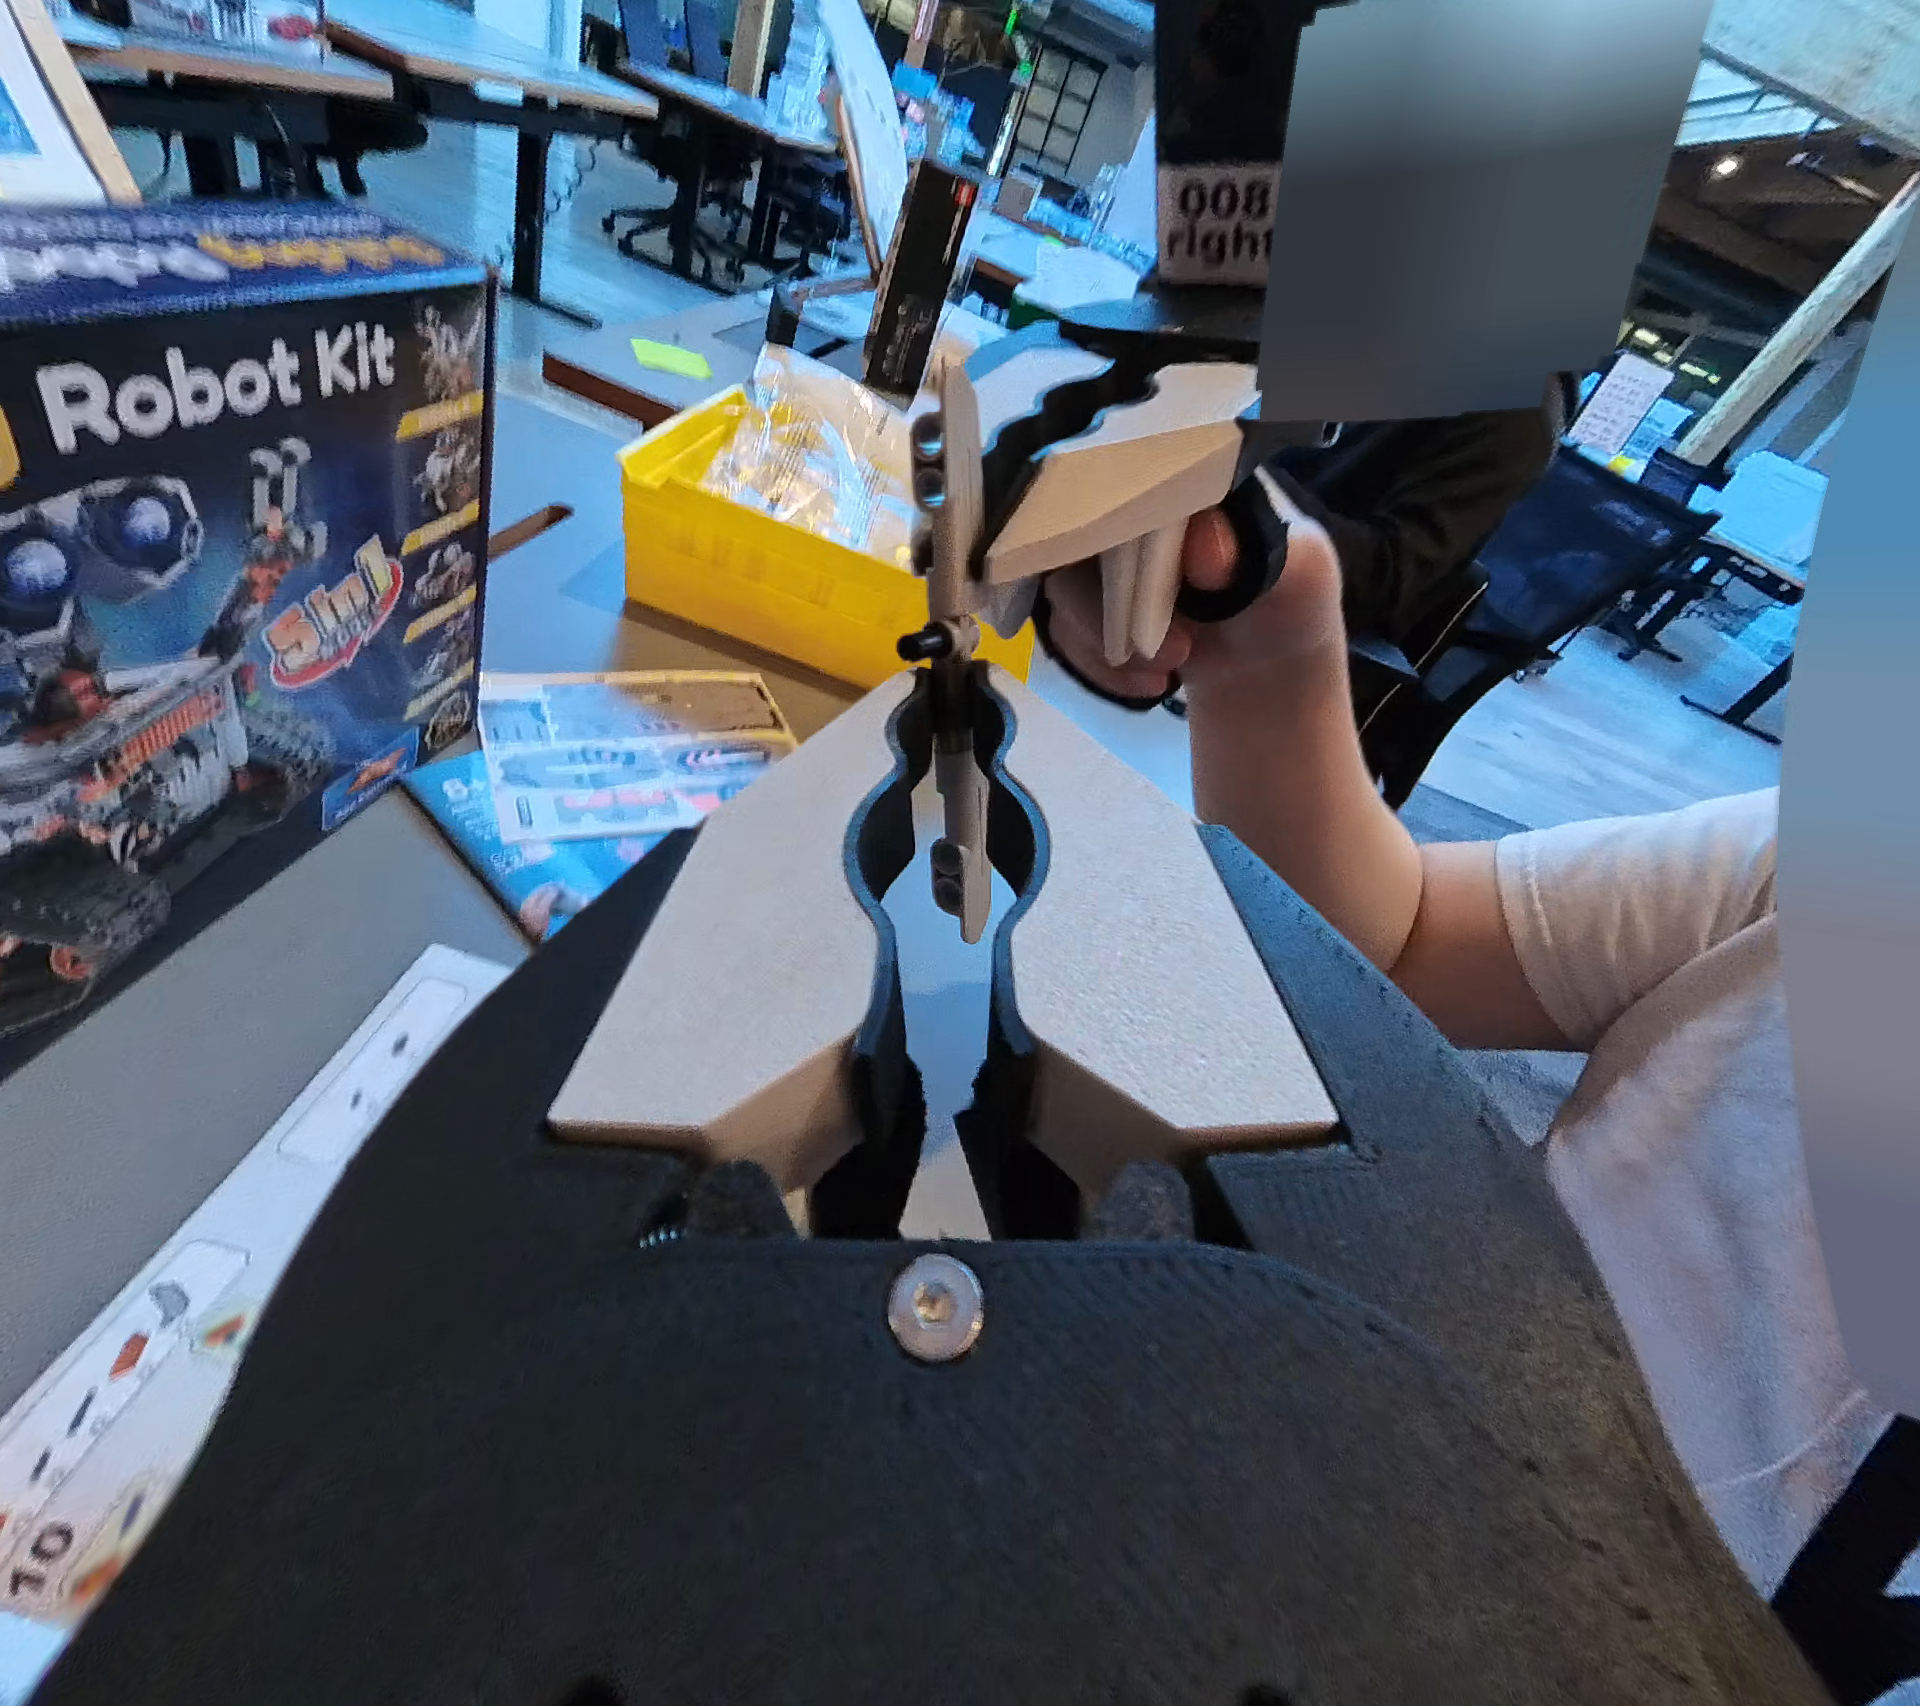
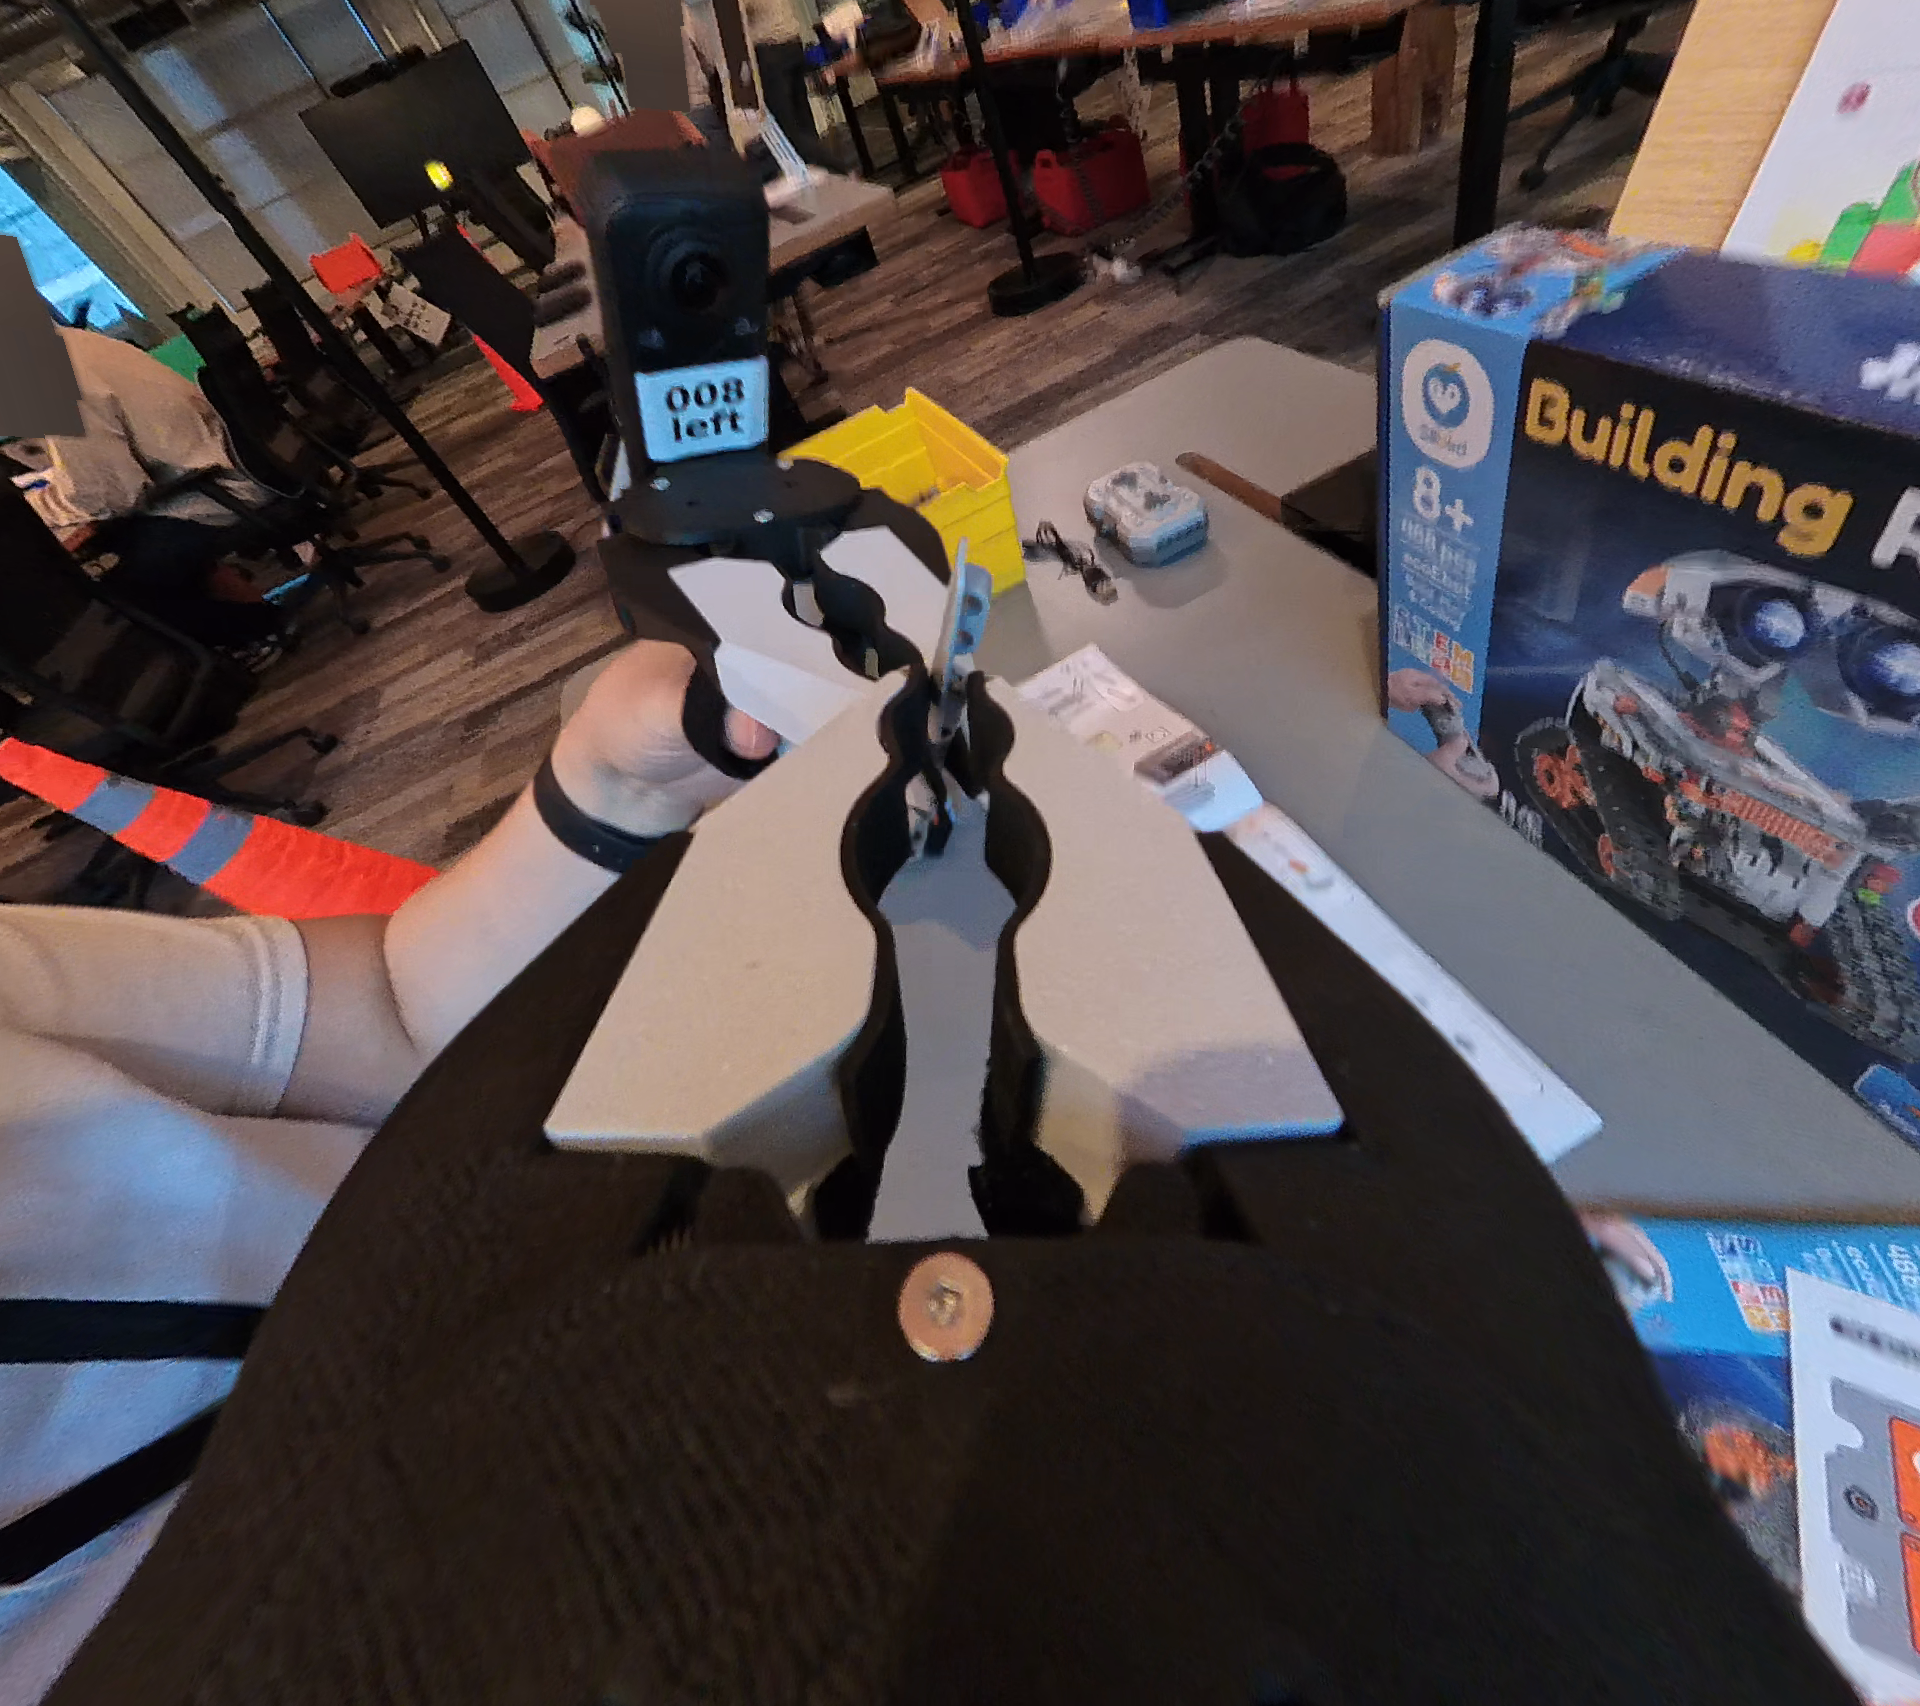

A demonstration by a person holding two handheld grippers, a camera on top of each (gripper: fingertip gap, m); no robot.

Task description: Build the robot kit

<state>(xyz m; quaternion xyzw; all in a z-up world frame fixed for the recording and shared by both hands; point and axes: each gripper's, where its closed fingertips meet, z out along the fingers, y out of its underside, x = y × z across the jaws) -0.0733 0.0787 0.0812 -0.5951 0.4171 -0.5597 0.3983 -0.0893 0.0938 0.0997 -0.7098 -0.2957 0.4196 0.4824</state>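
Observation:
In the left wrist view my left gripper [image 1: 948, 690] is shut on a grey beam with holes [image 1: 961, 835], which stands on end between the fingers. Right above it, my right gripper [image 1: 982, 513] is shut on a second grey beam [image 1: 948, 482]. A black pin [image 1: 923, 644] sticks out where the two beams meet. In the right wrist view my right gripper [image 2: 943, 695] is shut on its grey beam [image 2: 935, 783]. The left gripper [image 2: 883, 654] comes in from the left, and its beam [image 2: 968, 607] touches mine at the tips. Both are held above the grey table [image 2: 1299, 721].
A blue toy kit box with a robot picture [image 1: 239, 513] stands on the table, on the right in the right wrist view [image 2: 1662, 617]. A yellow bin [image 1: 769, 555] with clear bags sits behind. Printed sheets [image 1: 623, 742], a grey control unit [image 2: 1143, 513] and a black cable [image 2: 1070, 565] lie nearby.

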